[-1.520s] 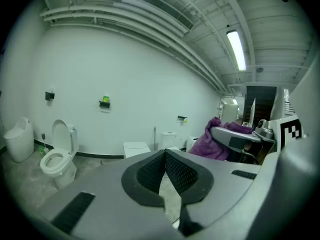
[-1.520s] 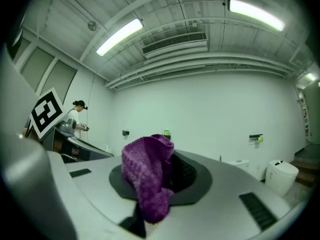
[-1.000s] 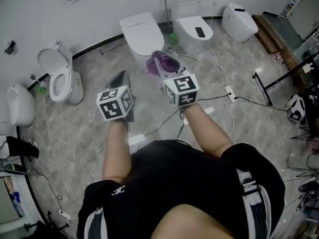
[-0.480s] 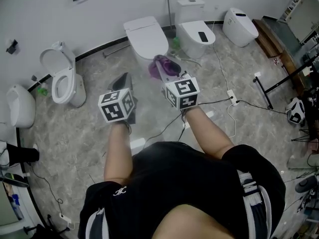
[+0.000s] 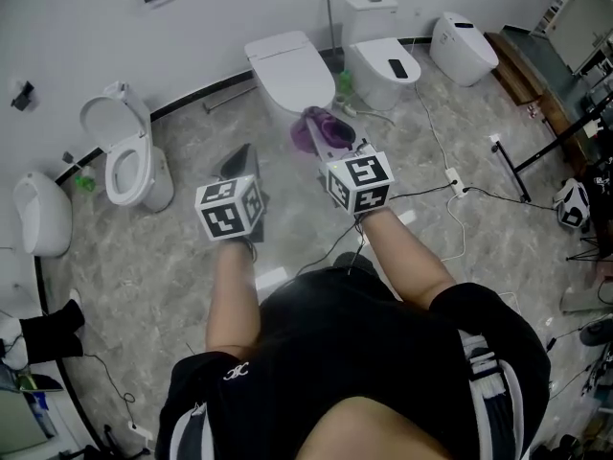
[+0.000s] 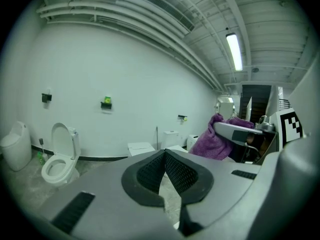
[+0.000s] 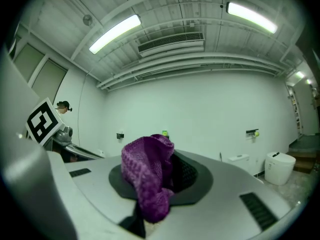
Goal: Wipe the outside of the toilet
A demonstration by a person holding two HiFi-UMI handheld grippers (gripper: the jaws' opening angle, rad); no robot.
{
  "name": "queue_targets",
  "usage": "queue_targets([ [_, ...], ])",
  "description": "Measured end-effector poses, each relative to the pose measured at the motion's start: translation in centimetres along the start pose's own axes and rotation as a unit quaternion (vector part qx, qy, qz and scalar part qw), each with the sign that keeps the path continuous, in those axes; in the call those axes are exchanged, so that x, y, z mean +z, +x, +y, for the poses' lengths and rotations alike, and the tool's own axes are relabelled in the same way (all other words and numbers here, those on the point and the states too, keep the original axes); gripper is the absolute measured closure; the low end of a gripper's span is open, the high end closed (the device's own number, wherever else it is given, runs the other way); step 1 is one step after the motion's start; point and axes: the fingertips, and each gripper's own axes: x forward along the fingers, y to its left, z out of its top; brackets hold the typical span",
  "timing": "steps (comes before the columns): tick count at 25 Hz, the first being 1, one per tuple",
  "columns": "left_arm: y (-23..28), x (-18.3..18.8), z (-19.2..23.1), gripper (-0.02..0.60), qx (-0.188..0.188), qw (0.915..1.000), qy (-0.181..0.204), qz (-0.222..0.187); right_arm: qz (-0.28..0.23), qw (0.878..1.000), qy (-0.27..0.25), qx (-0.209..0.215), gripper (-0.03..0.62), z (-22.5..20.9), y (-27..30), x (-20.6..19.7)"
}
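Several white toilets stand along the curved wall. One with a closed lid (image 5: 284, 65) (image 6: 141, 148) is straight ahead of both grippers, and one with its lid up (image 5: 129, 161) (image 6: 59, 156) is at the left. My right gripper (image 5: 330, 134) (image 7: 165, 181) is shut on a purple knitted cloth (image 5: 311, 127) (image 7: 147, 181) (image 6: 215, 139), held in the air short of the closed toilet. My left gripper (image 5: 241, 159) (image 6: 164, 154) hovers beside it, its pads touching at the tips with nothing between them. Neither gripper touches a toilet.
Two more toilets (image 5: 383, 60) (image 5: 463, 46) stand at the right, and a rounded white fixture (image 5: 38, 214) at the far left. Cables and a power strip (image 5: 452, 175) lie on the marble floor at the right. A black stand (image 5: 536, 156) and a wooden bench (image 5: 517, 65) are further right.
The view has crept forward and the toilets sit slightly lower and further right in the head view. Both grippers keep their pose, the cloth still held.
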Motion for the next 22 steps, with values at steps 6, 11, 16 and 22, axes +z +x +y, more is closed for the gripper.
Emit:
queue_targets([
  [6,1.1,-0.2,1.7,0.574,-0.006,0.9999,0.0,0.009,0.015,1.0,0.001,-0.004,0.511,0.2,1.6,-1.4],
  [11,4.4,0.3,2.3,0.574,-0.003,0.9999,0.006,0.015,0.01,1.0,0.007,0.0,0.511,-2.2,4.1,-2.1],
  [16,9.5,2.0,3.5,0.574,0.008,0.9994,0.025,0.021,-0.007,1.0,0.019,-0.009,0.511,-6.6,8.4,-2.2],
  [22,16.9,6.1,4.5,0.574,0.021,0.999,0.038,0.013,-0.011,1.0,0.02,0.004,0.511,-12.3,14.5,-1.8],
])
